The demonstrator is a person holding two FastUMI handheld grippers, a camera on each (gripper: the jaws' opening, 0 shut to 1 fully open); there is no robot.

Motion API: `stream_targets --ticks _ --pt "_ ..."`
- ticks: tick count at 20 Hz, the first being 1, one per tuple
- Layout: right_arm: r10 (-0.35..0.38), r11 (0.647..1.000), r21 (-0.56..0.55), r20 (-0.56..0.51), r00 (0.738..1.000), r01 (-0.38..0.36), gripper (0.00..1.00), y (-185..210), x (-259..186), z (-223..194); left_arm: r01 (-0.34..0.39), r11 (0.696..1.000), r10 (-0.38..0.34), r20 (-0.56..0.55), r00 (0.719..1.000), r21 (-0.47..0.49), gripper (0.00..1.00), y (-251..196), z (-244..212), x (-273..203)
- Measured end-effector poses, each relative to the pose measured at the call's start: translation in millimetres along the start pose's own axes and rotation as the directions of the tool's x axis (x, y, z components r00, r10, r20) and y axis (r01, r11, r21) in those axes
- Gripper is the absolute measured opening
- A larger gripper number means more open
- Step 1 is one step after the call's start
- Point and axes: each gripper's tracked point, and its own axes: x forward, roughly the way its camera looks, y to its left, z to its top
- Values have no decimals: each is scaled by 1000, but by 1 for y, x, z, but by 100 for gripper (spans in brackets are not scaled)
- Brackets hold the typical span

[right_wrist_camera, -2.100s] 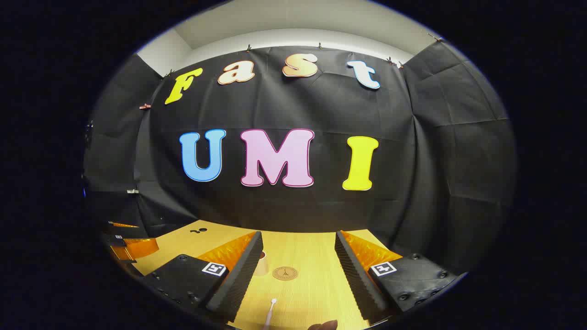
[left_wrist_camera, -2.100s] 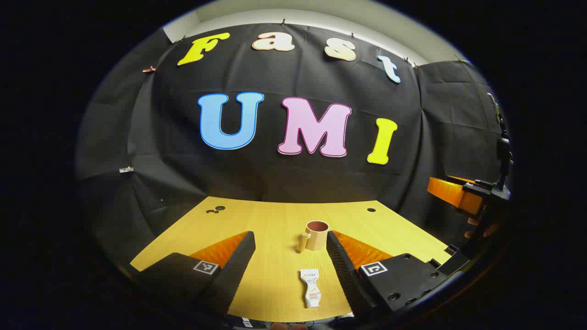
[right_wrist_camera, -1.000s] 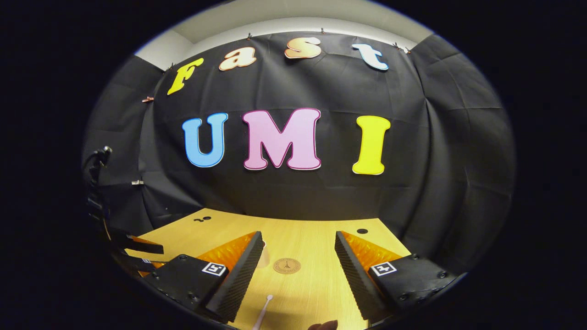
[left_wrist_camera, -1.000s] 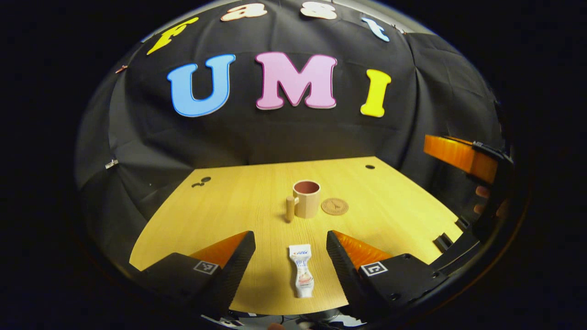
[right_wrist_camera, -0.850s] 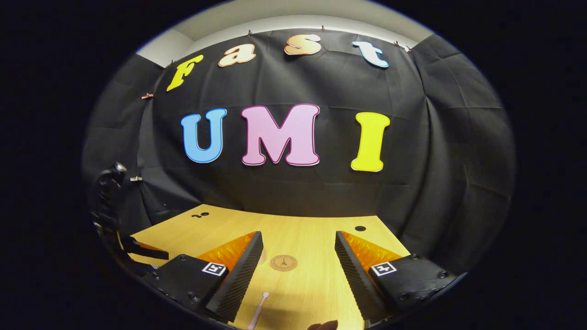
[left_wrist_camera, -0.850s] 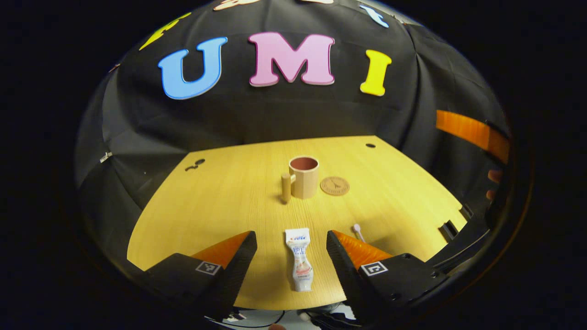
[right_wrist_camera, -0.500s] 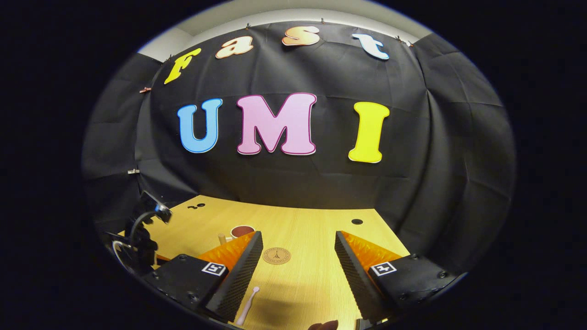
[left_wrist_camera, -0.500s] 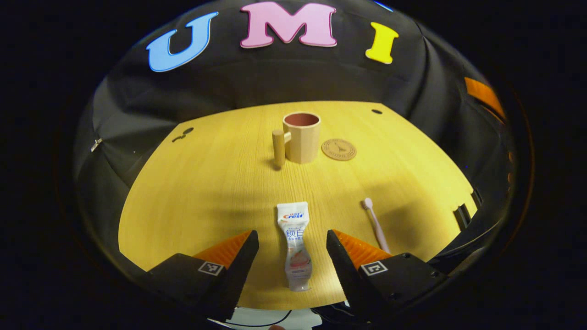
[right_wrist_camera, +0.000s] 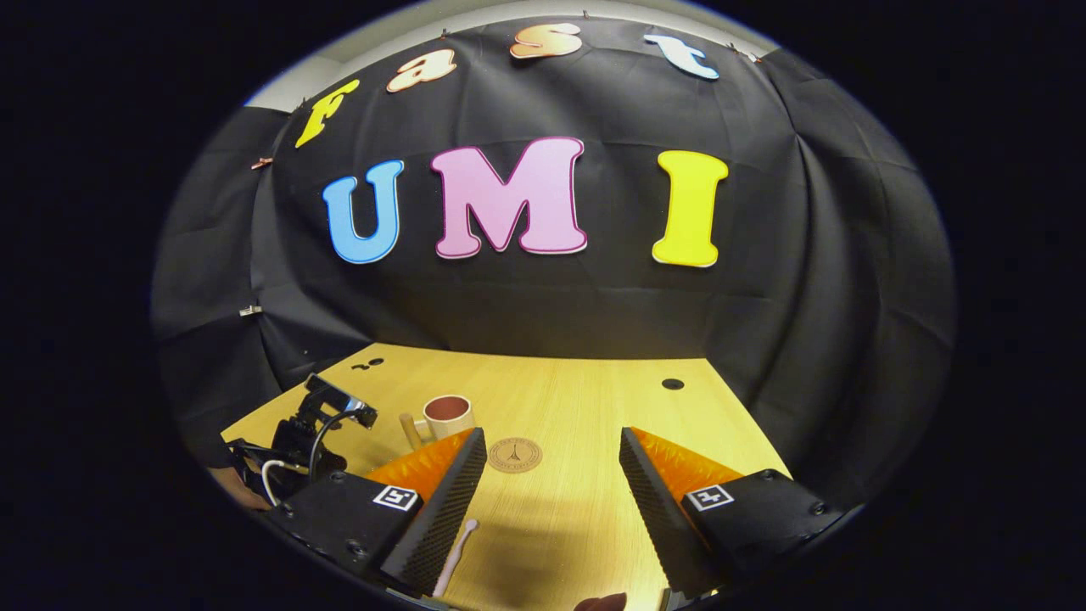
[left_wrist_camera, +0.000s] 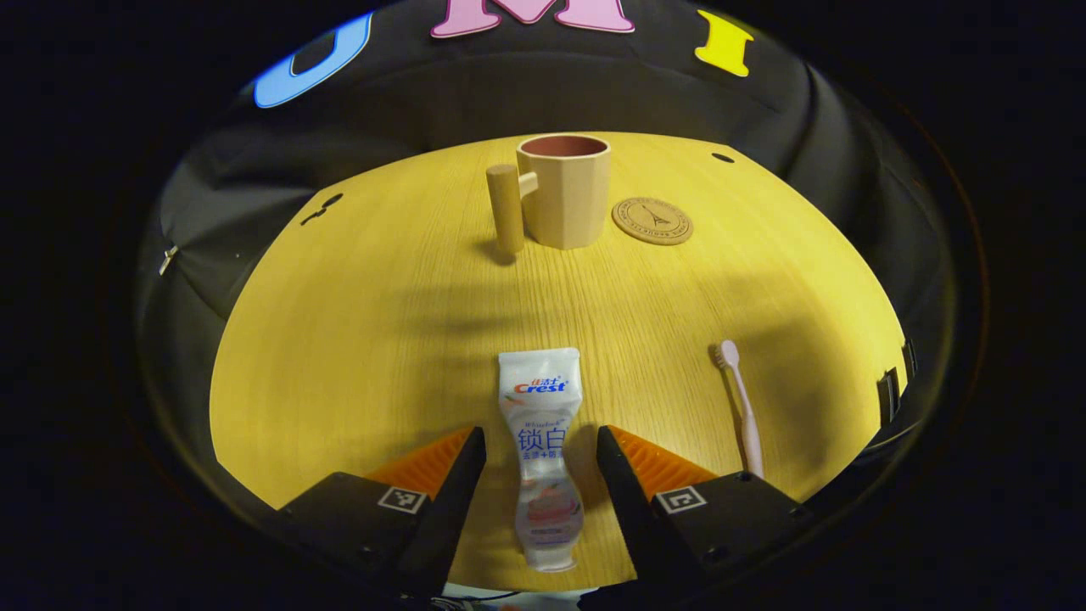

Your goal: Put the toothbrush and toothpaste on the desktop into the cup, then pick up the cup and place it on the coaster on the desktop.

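In the left gripper view a white toothpaste tube (left_wrist_camera: 541,450) lies flat on the yellow desktop (left_wrist_camera: 382,322), lengthwise between the fingers of my left gripper (left_wrist_camera: 540,441), which is open and straddles it with a gap on each side. A pink toothbrush (left_wrist_camera: 740,403) lies to its right. Farther back stands a tan cup (left_wrist_camera: 564,191) with a peg handle on its left, and a round cork coaster (left_wrist_camera: 652,221) right beside it. My right gripper (right_wrist_camera: 551,450) hovers open above the desk, with the toothbrush (right_wrist_camera: 454,547) by its left finger, the coaster (right_wrist_camera: 514,454) and the cup (right_wrist_camera: 447,416) ahead.
The desk's near edge runs just under my left gripper. Small dark holes mark the desktop at the back right (left_wrist_camera: 723,158) and back left (left_wrist_camera: 321,206). In the right gripper view the other gripper's black body with cables (right_wrist_camera: 305,441) sits at the left.
My left gripper has tilted down and come forward, so the toothpaste tube now lies between its fingers and the cup looks nearer. The right gripper has tipped down a little, still open.
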Motion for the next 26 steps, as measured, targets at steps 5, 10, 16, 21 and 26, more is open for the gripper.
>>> stream_targets --ticks 5,10,16,21,26 --pt "34 999 10 -110 993 -34 97 10 3 -33 37 999 -37 -25 999 -5 76 -8 3 8" --pt "85 996 50 -296 951 -74 98 34 -3 -84 63 998 -61 -142 988 5 51 -12 0 5" --pt "118 991 120 -517 848 -64 98 64 -13 -146 125 989 -112 -152 982 79 27 -17 6 5" --pt "113 992 110 -629 769 -56 96 87 -11 -190 127 991 -123 -75 990 40 21 6 10 -20" --pt "75 997 47 -681 729 -58 92 107 0 -217 133 991 -133 -26 991 -8 21 33 3 -59"
